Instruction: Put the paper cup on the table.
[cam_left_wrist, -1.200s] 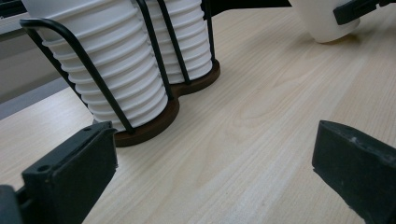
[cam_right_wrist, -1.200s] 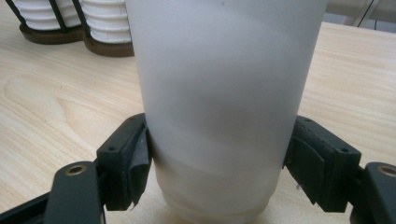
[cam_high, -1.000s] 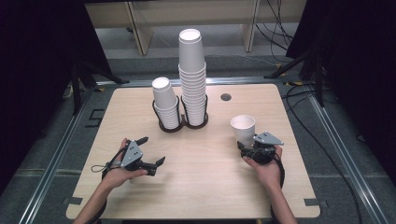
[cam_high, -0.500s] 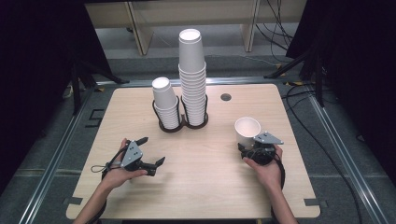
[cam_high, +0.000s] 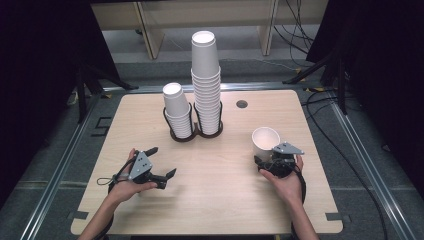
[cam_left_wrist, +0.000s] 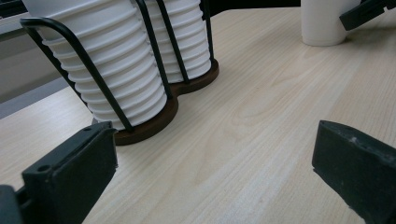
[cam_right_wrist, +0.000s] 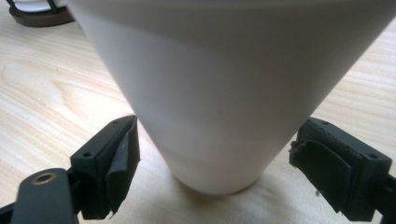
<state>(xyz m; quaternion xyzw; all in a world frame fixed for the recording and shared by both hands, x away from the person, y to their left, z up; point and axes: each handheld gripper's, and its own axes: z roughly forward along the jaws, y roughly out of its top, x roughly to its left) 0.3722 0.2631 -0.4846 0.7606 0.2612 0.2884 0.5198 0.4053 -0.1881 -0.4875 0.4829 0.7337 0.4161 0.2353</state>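
Observation:
A single white paper cup (cam_high: 265, 142) stands upright on the wooden table (cam_high: 220, 200) at the right. My right gripper (cam_high: 265, 158) sits just in front of it with a jaw on either side of its base. In the right gripper view the cup (cam_right_wrist: 224, 93) stands between the pads (cam_right_wrist: 119, 158), with a gap on both sides. These jaws have just been opening, and the right gripper is open. At the left, my left gripper (cam_high: 162, 161) rests on the table, open with nothing between its jaws (cam_left_wrist: 215, 154).
A black wire holder (cam_high: 195, 134) on a brown base stands at the table's middle back. It holds a short cup stack (cam_high: 177, 112) and a tall cup stack (cam_high: 206, 80). A small round hole (cam_high: 242, 104) lies behind the single cup. Bare wood lies between the two hands.
The right gripper's jaws have spread away from the cup, which tipped a little and now rests on the table. Both hands stayed in place.

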